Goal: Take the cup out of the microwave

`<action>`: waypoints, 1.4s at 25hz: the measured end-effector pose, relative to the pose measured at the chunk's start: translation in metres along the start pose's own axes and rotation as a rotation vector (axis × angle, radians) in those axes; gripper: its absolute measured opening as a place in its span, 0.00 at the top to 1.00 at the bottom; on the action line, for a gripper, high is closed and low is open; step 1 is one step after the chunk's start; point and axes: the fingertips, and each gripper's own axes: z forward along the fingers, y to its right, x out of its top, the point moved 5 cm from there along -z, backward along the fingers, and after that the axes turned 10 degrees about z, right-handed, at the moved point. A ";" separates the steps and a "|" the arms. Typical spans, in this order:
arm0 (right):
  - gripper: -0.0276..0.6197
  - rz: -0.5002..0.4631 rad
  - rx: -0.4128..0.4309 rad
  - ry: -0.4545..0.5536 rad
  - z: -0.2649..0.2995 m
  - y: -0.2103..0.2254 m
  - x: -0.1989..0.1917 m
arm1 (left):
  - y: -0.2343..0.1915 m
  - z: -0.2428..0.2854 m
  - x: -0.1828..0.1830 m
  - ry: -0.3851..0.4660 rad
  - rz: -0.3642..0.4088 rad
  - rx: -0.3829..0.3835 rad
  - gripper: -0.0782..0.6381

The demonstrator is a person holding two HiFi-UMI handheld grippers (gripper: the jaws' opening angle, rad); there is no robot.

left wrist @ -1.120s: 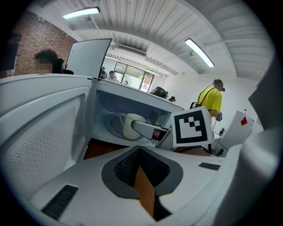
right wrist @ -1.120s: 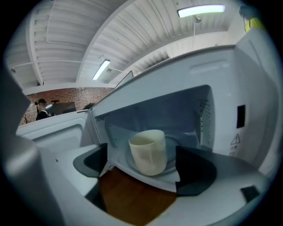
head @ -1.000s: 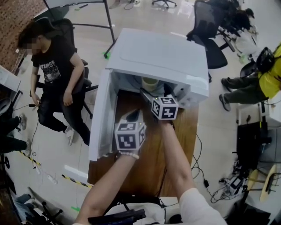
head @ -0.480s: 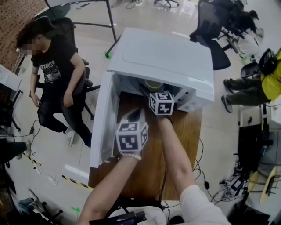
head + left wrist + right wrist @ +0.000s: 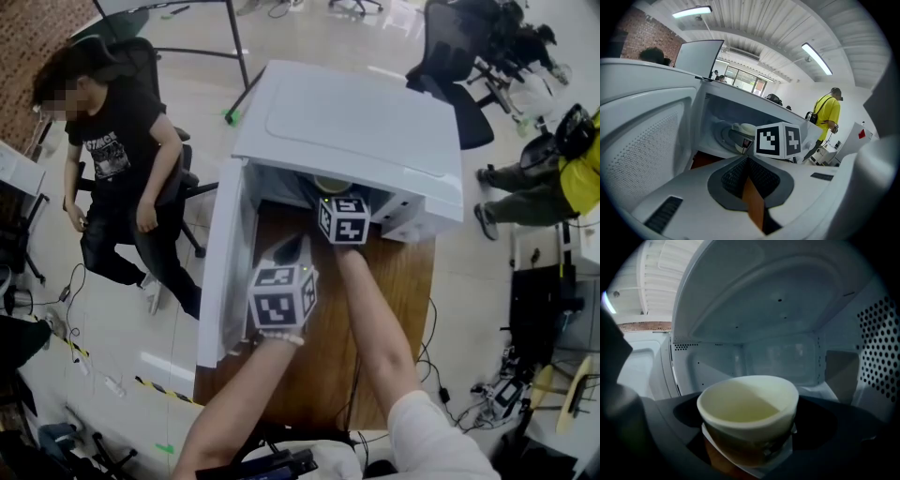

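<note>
The white microwave (image 5: 356, 122) stands on a wooden table (image 5: 384, 300) with its door (image 5: 221, 253) swung open to the left. A pale paper cup (image 5: 749, 413) sits inside the cavity, and only its rim (image 5: 330, 184) shows in the head view. My right gripper (image 5: 336, 199) reaches into the cavity with its dark jaws on both sides of the cup (image 5: 743, 132), shut on it. My left gripper (image 5: 292, 247) hangs over the table in front of the opening, shut and empty, pads together (image 5: 746, 161).
A person in black (image 5: 117, 141) sits on a chair left of the table. Another person in yellow (image 5: 581, 159) sits at the right. Office chairs (image 5: 450, 56) stand behind the microwave. The cavity's perforated wall (image 5: 881, 348) is close on the right.
My right gripper has pushed deeper into the microwave, up to the cup. The left gripper has stayed in place.
</note>
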 end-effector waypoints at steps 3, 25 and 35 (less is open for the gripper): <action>0.10 -0.024 -0.014 0.015 0.000 -0.002 0.003 | -0.003 0.002 0.001 -0.004 0.000 0.004 0.89; 0.22 0.033 -0.024 0.009 -0.080 -0.023 -0.004 | 0.022 -0.042 -0.011 0.007 0.057 -0.036 0.89; 0.22 0.109 -0.027 0.065 -0.189 -0.062 0.000 | 0.042 -0.119 -0.025 0.060 0.100 -0.093 0.89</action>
